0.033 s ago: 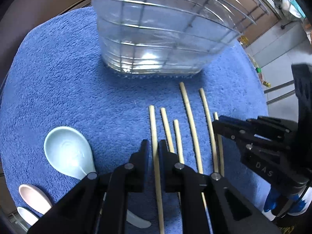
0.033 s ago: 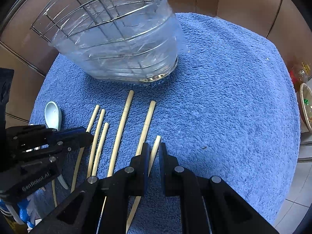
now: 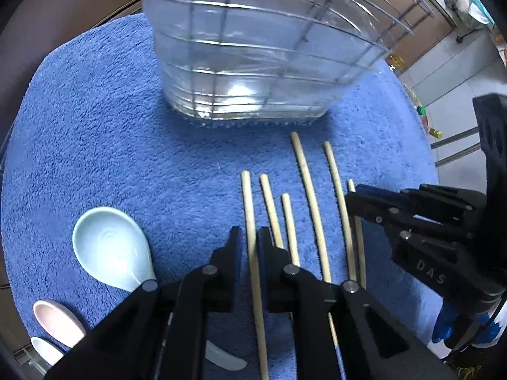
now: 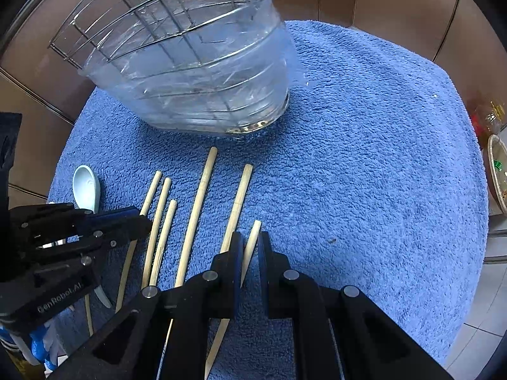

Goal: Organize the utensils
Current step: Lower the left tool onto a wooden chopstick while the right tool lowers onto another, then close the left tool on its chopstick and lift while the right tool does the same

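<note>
Both tools are down on the blue towel [image 3: 95,145] that covers the table, and each has picked a chopstick. The left tool [image 3: 250,240] sits nearly shut around the leftmost chopstick [image 3: 247,196], which runs straight ahead between its fingers. The right tool [image 4: 250,243] is pinched just as tightly on the rightmost chopstick [image 4: 253,237], the short-looking one whose blunt end pokes out just ahead of its tips. In each case the stick fills the narrow gap, so I read both as gripped.

So the step in hand looks like the pickup. Next, I'd judge, comes a clean lift off the towel and a carry forward to the wire basket [image 3: 253,63] with its clear plastic liner, which stands just ahead of both tools and looks empty. Each stick would need tipping upright to go in over the rim.

Four more chopsticks [image 4: 196,209] lie between the two tools, roughly parallel and pointing toward the basket. They are pale, thin and smooth, likely to swivel in a pinch. Left of the left tool lie a pale blue soup spoon [image 3: 111,247], a pink spoon [image 3: 57,319] and a white spoon [image 3: 44,348], all untouched.
</note>
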The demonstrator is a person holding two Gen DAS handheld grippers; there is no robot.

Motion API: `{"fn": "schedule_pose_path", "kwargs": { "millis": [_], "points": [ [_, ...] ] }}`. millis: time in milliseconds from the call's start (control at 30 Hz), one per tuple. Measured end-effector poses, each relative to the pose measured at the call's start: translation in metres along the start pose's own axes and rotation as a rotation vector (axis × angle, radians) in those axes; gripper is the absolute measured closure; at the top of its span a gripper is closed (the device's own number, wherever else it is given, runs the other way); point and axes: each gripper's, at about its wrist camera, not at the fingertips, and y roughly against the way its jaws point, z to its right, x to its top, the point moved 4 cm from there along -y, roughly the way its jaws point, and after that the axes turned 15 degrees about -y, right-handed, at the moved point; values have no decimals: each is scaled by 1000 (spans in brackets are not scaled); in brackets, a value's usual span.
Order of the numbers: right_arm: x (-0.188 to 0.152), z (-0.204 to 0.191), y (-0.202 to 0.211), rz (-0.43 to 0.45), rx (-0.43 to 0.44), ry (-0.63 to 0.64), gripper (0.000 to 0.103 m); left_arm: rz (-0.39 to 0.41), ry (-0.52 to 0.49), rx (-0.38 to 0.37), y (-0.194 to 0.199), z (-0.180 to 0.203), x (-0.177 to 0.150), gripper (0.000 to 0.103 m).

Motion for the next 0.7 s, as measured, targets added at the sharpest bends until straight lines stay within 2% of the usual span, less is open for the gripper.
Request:
{"fn": "schedule_pose_path", "kwargs": {
  "millis": [167,300,433,533,633,700],
  "points": [
    [4,5,2,5,36,-18,95,28,30,1,-6,3,0,98],
    [-1,22,10,24,96,-38,97,109,73,-48,5,4,-6,98],
    [-15,28,40,89,173,-20,97,231,52,-62,35,15,-13,98],
    [-28,31,74,165,258,4,97,366,23,-67,75,26,-18,98],
    [-36,28,118,275,340,29,97,505,-11,-49,120,34,-16,98],
    [-38,20,158,385,387,55,97,617,-20,-27,156,36,-12,98]
  ]
}}
